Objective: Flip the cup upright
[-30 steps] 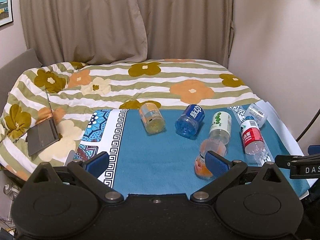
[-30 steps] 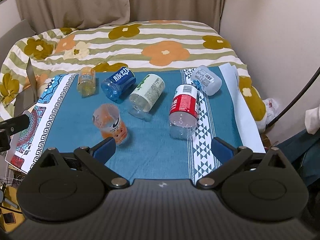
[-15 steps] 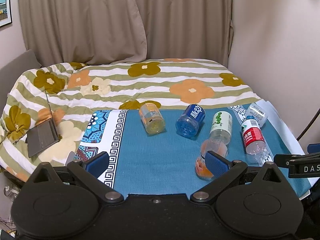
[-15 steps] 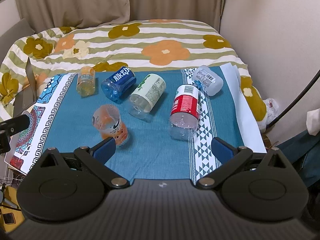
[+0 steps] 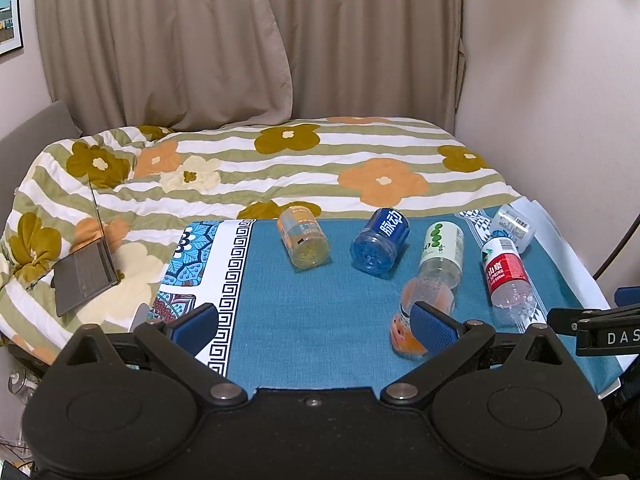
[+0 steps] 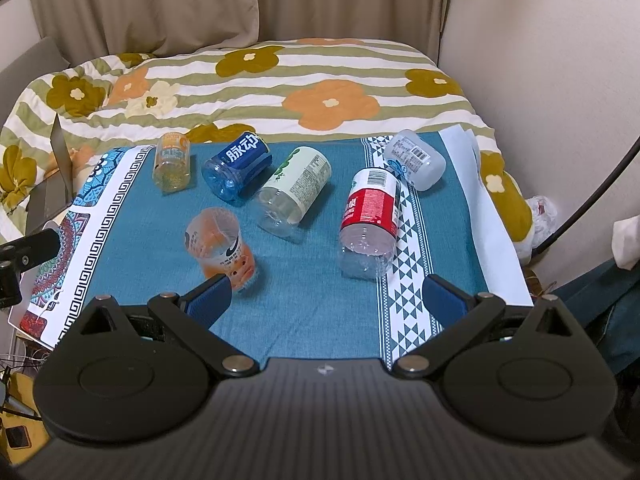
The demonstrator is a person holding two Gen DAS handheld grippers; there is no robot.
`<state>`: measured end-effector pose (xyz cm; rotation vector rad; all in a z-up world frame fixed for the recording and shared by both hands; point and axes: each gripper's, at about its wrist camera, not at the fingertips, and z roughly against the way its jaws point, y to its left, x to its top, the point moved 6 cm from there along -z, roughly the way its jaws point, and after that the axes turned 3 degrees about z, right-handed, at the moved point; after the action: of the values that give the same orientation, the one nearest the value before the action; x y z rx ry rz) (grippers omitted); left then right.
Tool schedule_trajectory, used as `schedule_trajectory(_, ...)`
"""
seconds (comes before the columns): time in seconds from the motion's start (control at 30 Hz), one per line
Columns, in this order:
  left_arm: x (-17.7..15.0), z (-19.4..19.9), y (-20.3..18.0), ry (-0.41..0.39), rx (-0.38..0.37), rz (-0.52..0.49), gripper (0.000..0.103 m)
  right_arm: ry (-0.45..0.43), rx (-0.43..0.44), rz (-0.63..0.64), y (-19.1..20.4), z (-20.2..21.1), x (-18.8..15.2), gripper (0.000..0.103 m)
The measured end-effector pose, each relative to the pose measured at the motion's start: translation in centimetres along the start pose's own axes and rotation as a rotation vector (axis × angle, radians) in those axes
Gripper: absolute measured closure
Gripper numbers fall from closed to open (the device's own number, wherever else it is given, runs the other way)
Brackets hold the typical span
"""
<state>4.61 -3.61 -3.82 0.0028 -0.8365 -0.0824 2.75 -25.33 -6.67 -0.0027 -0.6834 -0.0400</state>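
Several cut-off bottle cups lie on their sides on a teal cloth. An orange cup lies nearest, also in the left wrist view. Behind it lie a yellow-orange cup, a blue cup, a green-and-white cup, a red-label cup and a clear white-label cup. My right gripper is open and empty, above the cloth's near edge. My left gripper is open and empty, its right finger overlapping the orange cup.
The cloth lies on a bed with a flowered striped quilt. An open laptop sits on the quilt at left. Curtains hang behind, a wall is at right. A bag and tissue sit beside the bed.
Both grippers have drifted slightly, the views shifting a little. The cups have not moved. Both grippers stay open.
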Motion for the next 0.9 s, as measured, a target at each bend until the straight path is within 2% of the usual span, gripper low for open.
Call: schedule_trajectory(0.9, -0.14, 0.45, 0.56, -0.033, 0.02, 0.013, 0.0, 0.002, 0.016, 0.008, 0.65, -0.27, -0.32, 0.0)
